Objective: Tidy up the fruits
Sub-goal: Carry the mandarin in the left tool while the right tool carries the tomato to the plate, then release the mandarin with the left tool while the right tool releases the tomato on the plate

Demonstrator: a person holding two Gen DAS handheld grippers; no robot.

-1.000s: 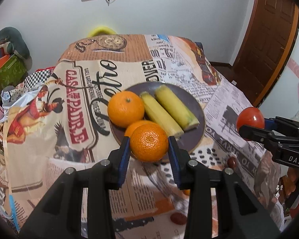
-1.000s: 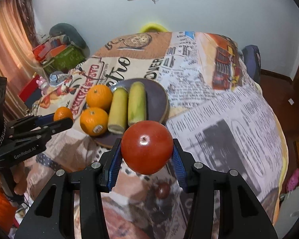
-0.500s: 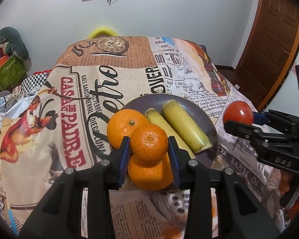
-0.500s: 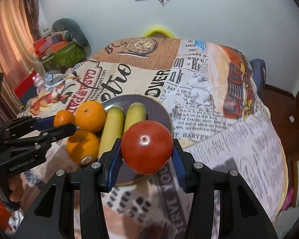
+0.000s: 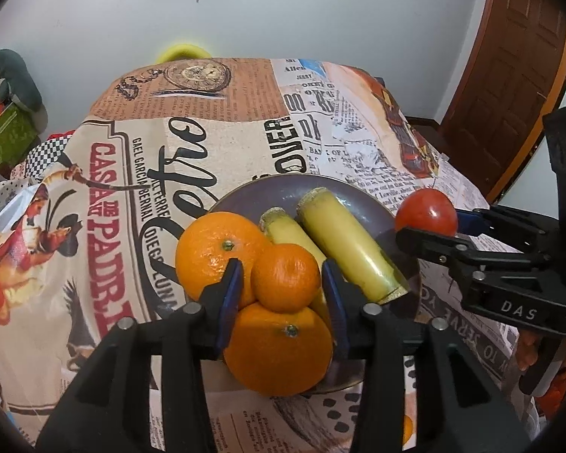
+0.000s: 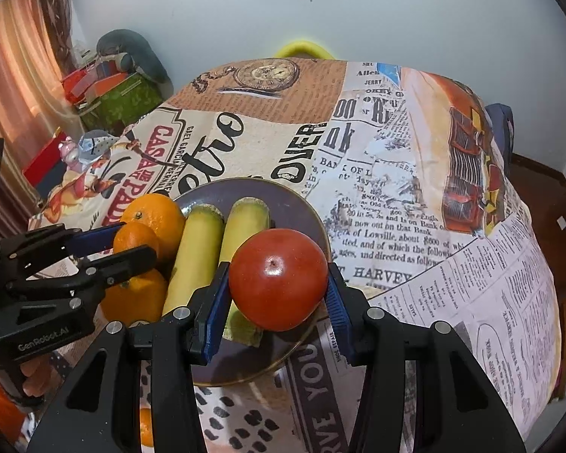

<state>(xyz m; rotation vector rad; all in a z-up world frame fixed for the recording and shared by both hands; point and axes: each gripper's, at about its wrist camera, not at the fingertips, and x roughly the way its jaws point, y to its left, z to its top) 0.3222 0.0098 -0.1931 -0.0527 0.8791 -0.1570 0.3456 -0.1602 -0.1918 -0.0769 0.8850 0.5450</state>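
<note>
Left claw (image 5: pixel 283 283) has just been opening; jaws apart, mandarin (image 5: pixel 285 277) loose between them, resting on two oranges on the plate (image 5: pixel 362 198). Right claw (image 6: pixel 279 290) clamps the tomato (image 6: pixel 278 278) above the plate. Withdraw left gently (stack may roll); lower tomato onto bare plate.

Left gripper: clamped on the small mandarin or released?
Released. The left gripper has just been opening its jaws; a gap shows beside one pad, and the small mandarin rests between them on the two larger oranges.
</note>
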